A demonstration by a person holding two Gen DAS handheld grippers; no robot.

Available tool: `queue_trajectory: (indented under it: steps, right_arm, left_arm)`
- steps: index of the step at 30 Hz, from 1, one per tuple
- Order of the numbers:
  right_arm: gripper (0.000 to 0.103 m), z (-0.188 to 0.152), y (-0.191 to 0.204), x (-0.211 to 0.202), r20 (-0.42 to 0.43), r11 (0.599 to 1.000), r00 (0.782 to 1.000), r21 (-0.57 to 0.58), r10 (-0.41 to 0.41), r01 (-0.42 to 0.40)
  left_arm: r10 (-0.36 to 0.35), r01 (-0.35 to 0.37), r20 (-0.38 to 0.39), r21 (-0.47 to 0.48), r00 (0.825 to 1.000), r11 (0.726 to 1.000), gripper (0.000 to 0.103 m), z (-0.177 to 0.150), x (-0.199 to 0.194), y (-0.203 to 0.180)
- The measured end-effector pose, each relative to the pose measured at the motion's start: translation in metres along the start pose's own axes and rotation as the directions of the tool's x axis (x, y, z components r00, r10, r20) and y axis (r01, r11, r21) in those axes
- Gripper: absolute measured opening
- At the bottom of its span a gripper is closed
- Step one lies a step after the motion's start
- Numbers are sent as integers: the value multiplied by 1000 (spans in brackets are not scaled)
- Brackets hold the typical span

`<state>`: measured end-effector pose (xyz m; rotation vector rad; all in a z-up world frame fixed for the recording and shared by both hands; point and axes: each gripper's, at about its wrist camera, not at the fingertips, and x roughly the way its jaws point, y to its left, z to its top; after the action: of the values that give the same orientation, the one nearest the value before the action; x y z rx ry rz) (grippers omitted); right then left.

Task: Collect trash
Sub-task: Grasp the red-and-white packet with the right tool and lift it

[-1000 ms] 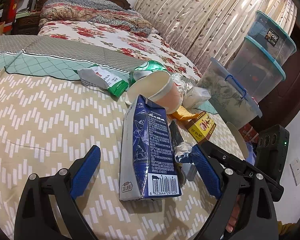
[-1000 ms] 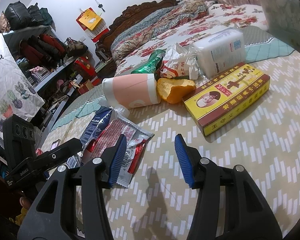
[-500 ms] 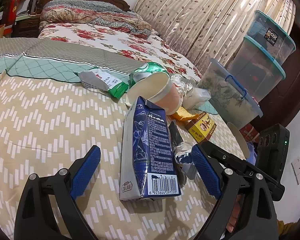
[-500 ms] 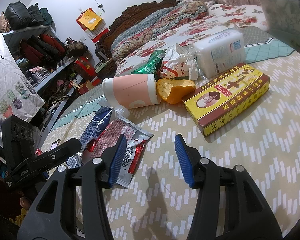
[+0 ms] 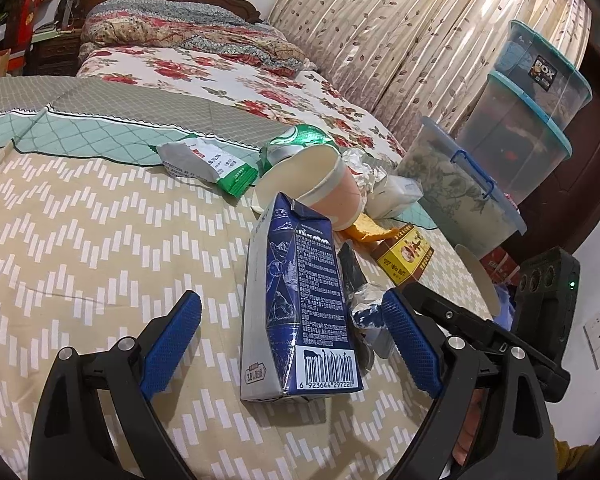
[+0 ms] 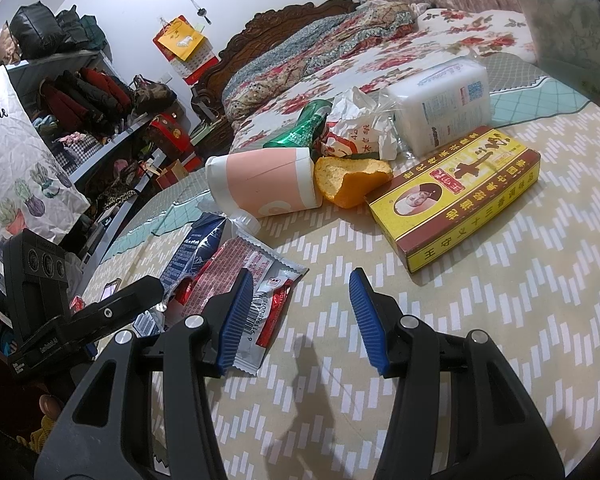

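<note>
Trash lies on a table with a beige zigzag cloth [image 5: 80, 248]. A dark blue milk carton [image 5: 300, 312] lies between the wide-open jaws of my left gripper [image 5: 296, 340], untouched. Behind it lie a pink paper cup [image 5: 324, 188], a green-white wrapper [image 5: 208, 164], a green crushed can [image 5: 300, 140], an orange peel [image 6: 348, 180] and a yellow-red box [image 6: 460, 192]. My right gripper [image 6: 300, 316] is open and empty above the cloth; its left finger [image 6: 236, 316] overlaps a red-silver snack wrapper [image 6: 256, 272].
A white tissue pack [image 6: 440, 100] and crumpled paper [image 6: 356, 128] lie behind the box. Stacked clear storage tubs [image 5: 512, 120] stand right of the table. A bed with floral cover [image 5: 220, 76] is beyond. Clothes shelves [image 6: 80, 100] are at the left.
The left gripper's view has shifted slightly; the carton stays between its open jaws. The right gripper has not visibly moved.
</note>
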<state>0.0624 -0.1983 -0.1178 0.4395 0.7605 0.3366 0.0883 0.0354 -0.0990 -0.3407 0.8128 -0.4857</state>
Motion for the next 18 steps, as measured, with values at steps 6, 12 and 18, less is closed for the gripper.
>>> queue_trajectory:
  steps: [6,12,18]
  right_arm:
    - [65,2,6,-1,-26,999,1000,-36,16,-17]
    - [80,-6,33,1,-70,983,998,-181,7,-20]
    - [80,-18,64,27,-171,910,971,-405,-169,87]
  left_arm:
    - [-25,24,-20,-55,999,998,86,2,2,12]
    - [-34,32,-26,-89,999,996,85,2,1,19]
    - [-50,46,-28,-122,998,991,85,2,1,26]
